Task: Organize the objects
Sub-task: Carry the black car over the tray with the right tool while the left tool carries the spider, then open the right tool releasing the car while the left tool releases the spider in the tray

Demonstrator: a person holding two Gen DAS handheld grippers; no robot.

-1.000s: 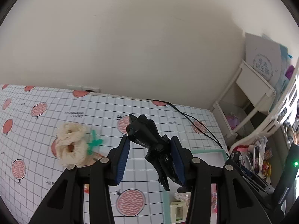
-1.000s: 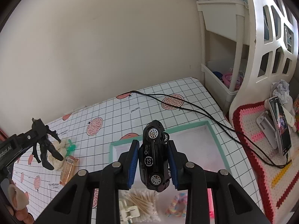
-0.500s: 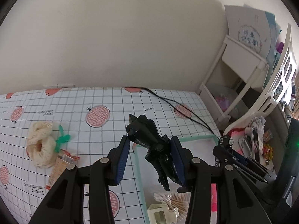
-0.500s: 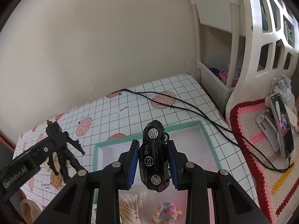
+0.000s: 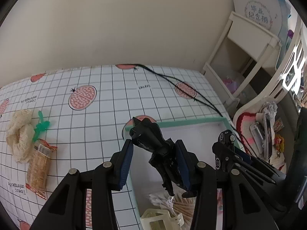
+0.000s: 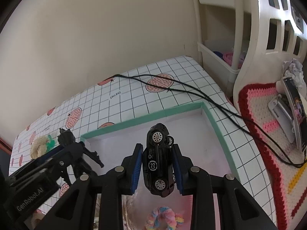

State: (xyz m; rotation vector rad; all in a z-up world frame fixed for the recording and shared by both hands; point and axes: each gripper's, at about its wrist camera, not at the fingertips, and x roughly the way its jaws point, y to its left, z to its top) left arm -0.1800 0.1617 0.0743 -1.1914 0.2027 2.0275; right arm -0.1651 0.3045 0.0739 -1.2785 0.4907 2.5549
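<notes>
White tablecloth (image 5: pixel 157 88) printed with a black grid and pink pomegranate halves covers the surface under both my grippers, with a plain cream wall behind it. My left gripper (image 5: pixel 153 163) has its 2 blue-padded fingers closed on a black plastic toy soldier figure (image 5: pixel 157 149), which is tilted, its head pointing forward and to the left. It hangs over the near-left corner of a shallow white tray with a mint-green rim (image 6: pixel 216 122). My right gripper (image 6: pixel 157 169) is clamped on a glossy black toy car (image 6: pixel 158 161), turned on its side so 2 silver wheels face my camera, nose pointing forward over the tray's bare middle. Below my fingers, inside the tray, lie a bundle of cotton swabs (image 5: pixel 182 205), a cream hair claw clip (image 5: pixel 159 220) and a pastel rainbow scrunchie (image 6: pixel 163 218). Left of my left gripper, outside the tray, sit a cream knitted scrunchie (image 5: pixel 19 134), a green plastic piece (image 5: pixel 41 125) and a wrapped cracker packet (image 5: pixel 39 164). 2 black cables (image 6: pixel 191 90) run across the cloth ahead.
</notes>
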